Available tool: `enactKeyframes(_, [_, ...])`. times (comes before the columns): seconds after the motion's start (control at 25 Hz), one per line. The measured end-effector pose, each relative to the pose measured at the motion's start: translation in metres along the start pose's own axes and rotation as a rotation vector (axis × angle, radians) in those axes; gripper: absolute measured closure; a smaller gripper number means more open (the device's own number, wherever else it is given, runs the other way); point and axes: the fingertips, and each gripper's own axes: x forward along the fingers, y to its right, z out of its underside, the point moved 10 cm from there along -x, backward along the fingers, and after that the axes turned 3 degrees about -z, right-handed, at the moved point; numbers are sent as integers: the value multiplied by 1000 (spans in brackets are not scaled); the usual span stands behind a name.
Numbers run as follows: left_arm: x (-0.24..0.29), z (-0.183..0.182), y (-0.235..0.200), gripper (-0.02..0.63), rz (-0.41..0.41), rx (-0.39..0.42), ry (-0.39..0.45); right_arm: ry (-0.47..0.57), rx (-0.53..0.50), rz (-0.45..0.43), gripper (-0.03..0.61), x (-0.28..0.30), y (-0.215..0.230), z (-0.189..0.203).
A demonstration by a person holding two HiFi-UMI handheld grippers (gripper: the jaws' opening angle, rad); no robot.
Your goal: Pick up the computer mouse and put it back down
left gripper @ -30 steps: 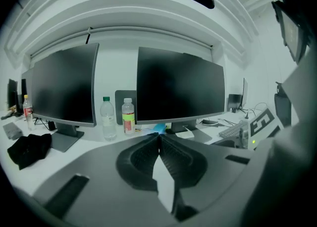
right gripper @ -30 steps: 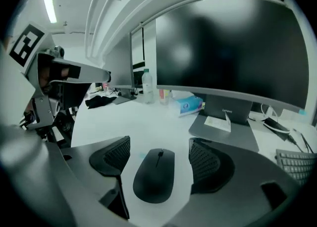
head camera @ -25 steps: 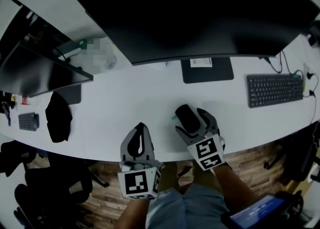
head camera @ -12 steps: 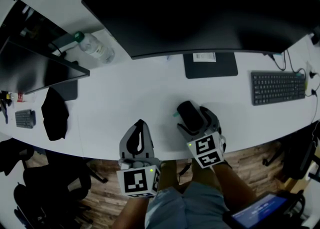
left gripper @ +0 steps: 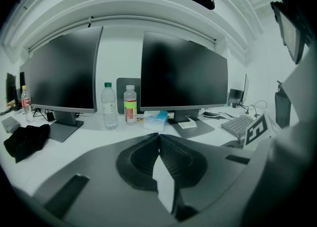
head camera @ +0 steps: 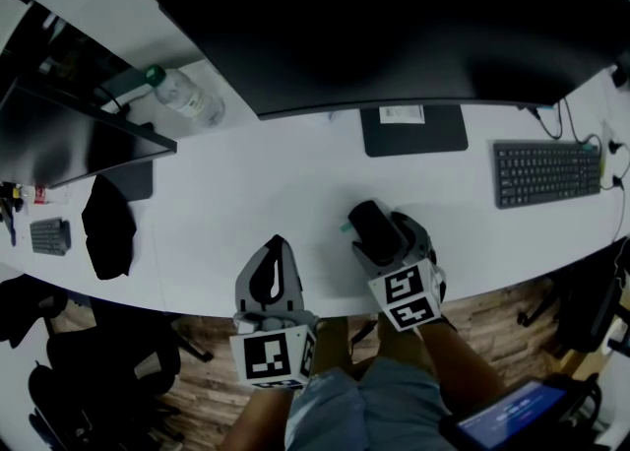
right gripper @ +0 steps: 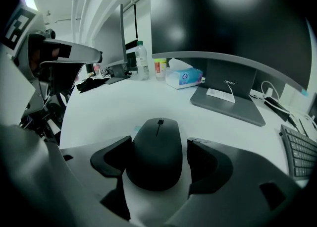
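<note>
The right gripper's (right gripper: 158, 145) fingers (right gripper: 111, 159) stand apart on either side of the computer mouse (right gripper: 154, 137) and have just been closing on it. The finger at its 9 o'clock looks to be against its flank, while a thin gap shows at 3 o'clock, so the hold is not clamped. The mouse sits flat on the white desk (head camera: 266, 193), near the front edge, its wheel end pointing to 12 o'clock in the right gripper view.

At about 8 o'clock from the mouse in the head view, the left gripper (left gripper: 159, 137) has its fingers clenched together on nothing, over the desk edge. A keyboard (head camera: 546, 171) lies well apart at 2 o'clock.

By my reading, the task is at its start: the grasp is forming, and the lift and the setting down remain.
</note>
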Motion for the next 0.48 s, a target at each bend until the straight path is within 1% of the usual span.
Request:
enactKeyframes(0.12, [0, -1, -1, 606, -2, 2, 2, -2, -4, -2, 224, 0, 0, -1])
enactKeyframes(0.32, [0, -2, 0, 606, 0, -3, 2, -4, -11, -8, 264, 0, 0, -1])
enactKeyframes(0.48, [-1, -3, 1, 606, -1, -1, 3, 0, -6, -2, 272, -1, 1, 0])
